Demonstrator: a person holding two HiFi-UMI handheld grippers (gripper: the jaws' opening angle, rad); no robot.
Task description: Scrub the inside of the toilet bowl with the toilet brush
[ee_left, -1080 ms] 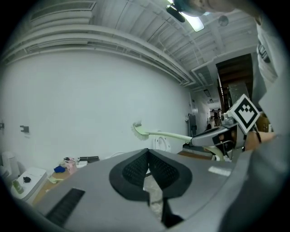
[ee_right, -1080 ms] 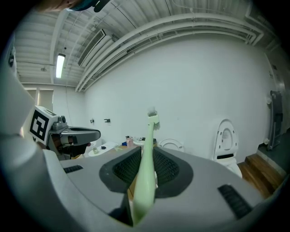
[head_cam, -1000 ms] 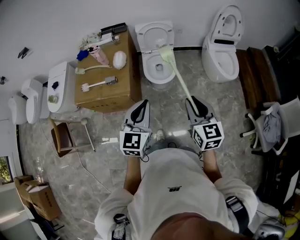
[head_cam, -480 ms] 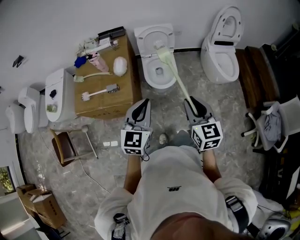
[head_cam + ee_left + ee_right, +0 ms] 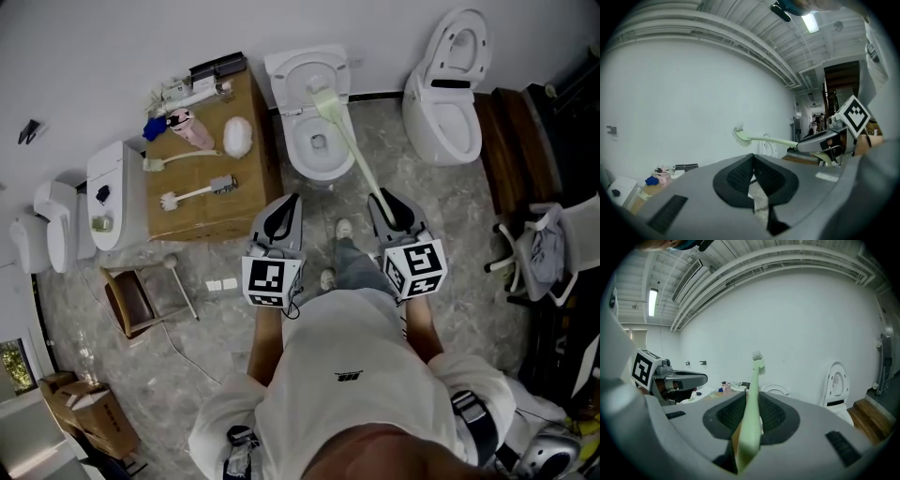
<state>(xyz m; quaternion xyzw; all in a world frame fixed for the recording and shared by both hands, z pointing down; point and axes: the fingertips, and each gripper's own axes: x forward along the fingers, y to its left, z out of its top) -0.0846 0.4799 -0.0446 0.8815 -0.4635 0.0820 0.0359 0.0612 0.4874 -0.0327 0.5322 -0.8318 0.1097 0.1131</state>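
Note:
A white toilet (image 5: 317, 131) with its lid up stands against the far wall and shows again in the right gripper view (image 5: 776, 390). My right gripper (image 5: 380, 200) is shut on the handle of a pale green toilet brush (image 5: 349, 145). The bristle head (image 5: 322, 97) hangs in the air over the back of the bowl, well above the toilet in the right gripper view (image 5: 757, 359). The handle (image 5: 751, 423) runs straight out between the jaws. My left gripper (image 5: 288, 202) is level with the right one, shut with nothing in it (image 5: 752, 158). From there the brush (image 5: 761, 138) shows to the right.
A second toilet (image 5: 446, 94) stands to the right, beside a wooden platform (image 5: 502, 159). Left of the bowl, a brown box (image 5: 216, 202) carries several brushes and bottles. More white fixtures (image 5: 112, 192) and a small stool (image 5: 131, 298) lie further left. A chair (image 5: 544, 251) is at the right.
The person has stepped forward, and a shoe now shows on the floor between the grippers. Both grippers keep their pose, with the brush still raised over the toilet.

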